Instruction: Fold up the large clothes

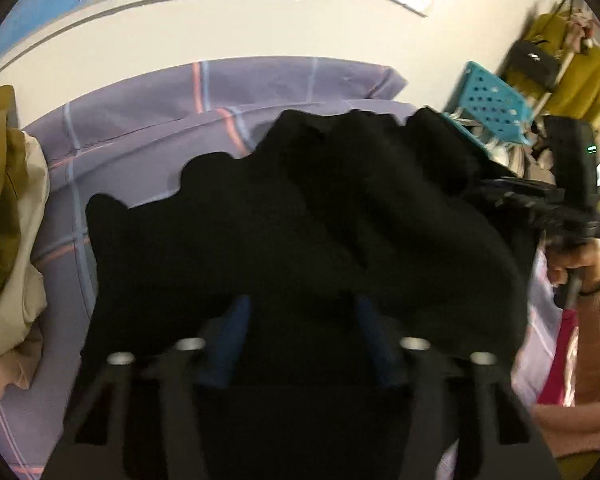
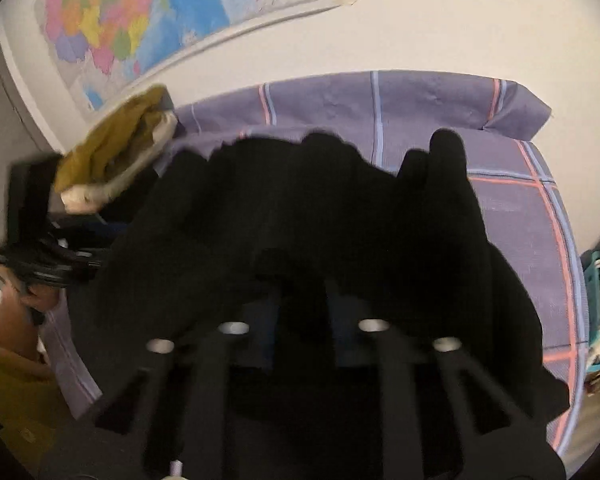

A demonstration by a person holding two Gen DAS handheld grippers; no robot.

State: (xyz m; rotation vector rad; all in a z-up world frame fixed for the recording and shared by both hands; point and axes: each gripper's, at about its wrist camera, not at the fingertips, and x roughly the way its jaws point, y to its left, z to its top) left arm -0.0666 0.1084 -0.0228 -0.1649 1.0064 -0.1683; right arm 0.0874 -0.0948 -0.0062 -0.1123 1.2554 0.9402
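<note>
Left gripper (image 1: 300, 312): blue pads spread, black garment (image 1: 300, 208) bunched between them, contact unclear. Right gripper (image 2: 304, 304): fingers drawn close, apparently pinching a garment fold. Black garment: dark knit, rumpled in soft ridges, wavy far hem, lying mid-bed on the lilac checked bedsheet (image 2: 516, 216). Judged step: gathering the near edge for a fold; next calls for both grips secure, then lifting evenly toward the far edge. Beyond: mustard clothes pile (image 2: 112, 152), teal basket (image 1: 492, 104).
</note>
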